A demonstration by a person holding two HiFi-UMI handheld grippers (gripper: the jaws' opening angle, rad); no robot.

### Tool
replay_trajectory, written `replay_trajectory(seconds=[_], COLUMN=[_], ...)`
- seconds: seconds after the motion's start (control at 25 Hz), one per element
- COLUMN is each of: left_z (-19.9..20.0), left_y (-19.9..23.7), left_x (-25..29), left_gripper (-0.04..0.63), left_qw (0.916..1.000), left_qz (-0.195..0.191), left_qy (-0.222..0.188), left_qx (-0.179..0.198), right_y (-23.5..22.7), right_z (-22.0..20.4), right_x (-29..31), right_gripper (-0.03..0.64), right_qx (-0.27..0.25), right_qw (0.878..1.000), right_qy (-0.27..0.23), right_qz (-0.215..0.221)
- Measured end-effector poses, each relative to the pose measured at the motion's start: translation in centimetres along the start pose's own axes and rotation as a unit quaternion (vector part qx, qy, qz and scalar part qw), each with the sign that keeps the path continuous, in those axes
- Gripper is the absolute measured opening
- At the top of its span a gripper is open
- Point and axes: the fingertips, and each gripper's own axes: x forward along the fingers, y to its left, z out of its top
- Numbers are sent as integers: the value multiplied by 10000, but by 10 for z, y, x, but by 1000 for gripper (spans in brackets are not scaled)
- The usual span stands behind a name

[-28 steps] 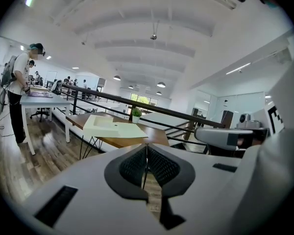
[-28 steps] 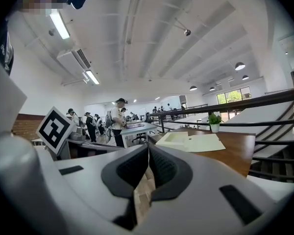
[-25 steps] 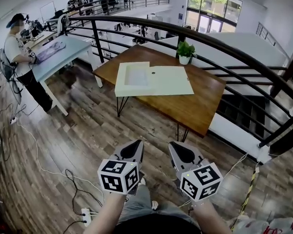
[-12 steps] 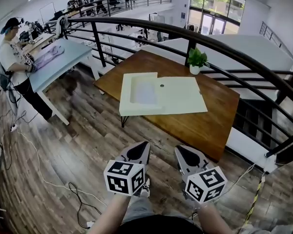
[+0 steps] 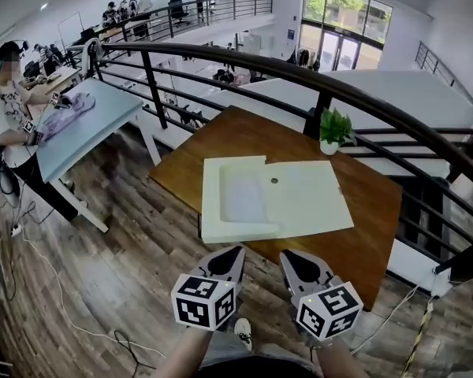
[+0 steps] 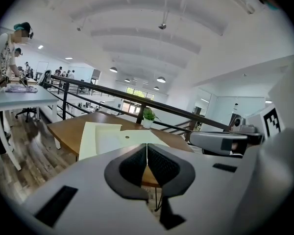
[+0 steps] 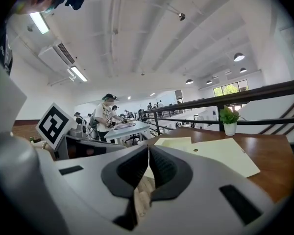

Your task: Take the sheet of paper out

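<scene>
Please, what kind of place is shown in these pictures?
Probably an open-plan office or lab on a mezzanine: a black railing runs along the floor's edge, and a person works at a pale blue table.

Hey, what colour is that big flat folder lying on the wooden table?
Pale cream yellow. The folder shows best in the head view.

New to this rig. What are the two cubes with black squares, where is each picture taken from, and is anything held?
A person holds a gripper in each hand; the marked cubes are part of them. The head view looks down from the person's head at the left gripper and right gripper, short of a wooden table. The two gripper views look along each gripper's jaws. On the table lie a cream folder with a paler sheet in it and a potted plant. Both grippers are shut and empty.
</scene>
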Motion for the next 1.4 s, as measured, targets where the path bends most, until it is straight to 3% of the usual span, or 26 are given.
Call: replay_trajectory(seconds=[0.36,0.64,1.4], left_z=[8,9,12], left_y=[34,55,108], left_x=[32,56,143], left_gripper=[18,18,18], left_qw=[9995,9992,9934], left_qz=[-200,-73,423], left_qy=[192,331,910], left_qx=[-162,-209,-560], right_y=[-22,-55,-137], right_z=[3,0,-22], right_x=[45,74,197], right_gripper=[28,28,29], right_qx=[80,139,67], right_qw=[9994,9985,9877], right_qy=[232,440,1520], right_qz=[-234,-284,355])
